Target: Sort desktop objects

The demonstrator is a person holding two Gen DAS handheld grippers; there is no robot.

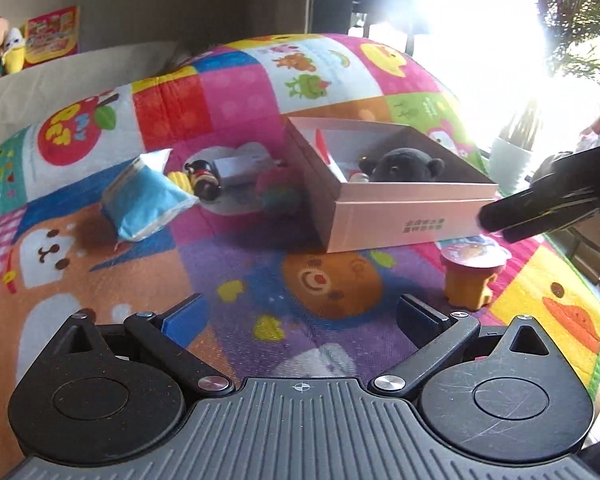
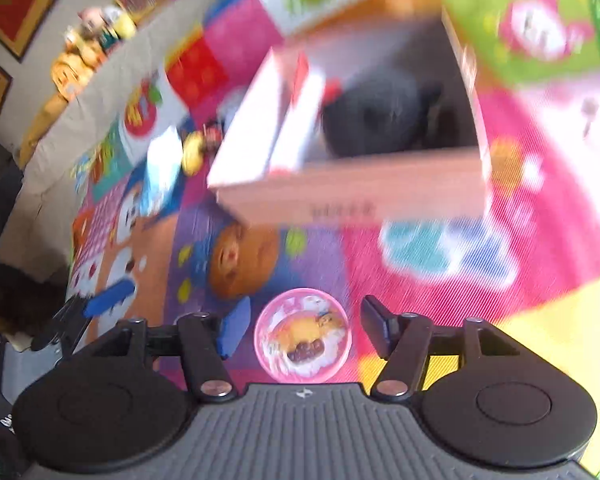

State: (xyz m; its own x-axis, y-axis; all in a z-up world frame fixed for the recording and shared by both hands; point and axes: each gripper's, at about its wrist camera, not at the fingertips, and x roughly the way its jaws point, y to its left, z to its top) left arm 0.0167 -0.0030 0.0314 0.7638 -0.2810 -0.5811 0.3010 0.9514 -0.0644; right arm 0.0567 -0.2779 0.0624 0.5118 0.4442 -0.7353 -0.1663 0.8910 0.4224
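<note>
My box (image 1: 400,216) sits toward the far right part of the play mat (image 1: 228,264), and it already holds a black plush bear (image 1: 404,166) plus something red and white I can't identify. That much I judge sorted.

Still loose on the mat: a blue tissue pack (image 1: 148,200) near the left edge, a small black-and-yellow figure (image 1: 202,182) and a fuzzy pink ball (image 1: 278,194) just beside the box's left wall, with a white packet (image 1: 240,168) behind them. A jelly cup (image 2: 302,335) stands near the mat's near right corner.

My right gripper (image 2: 300,328) hangs over that cup, jaws apart on either side, pads not touching it. My left gripper (image 1: 300,320) is spread wide and empty. So roughly halfway, I'd say; the cup looks next.
</note>
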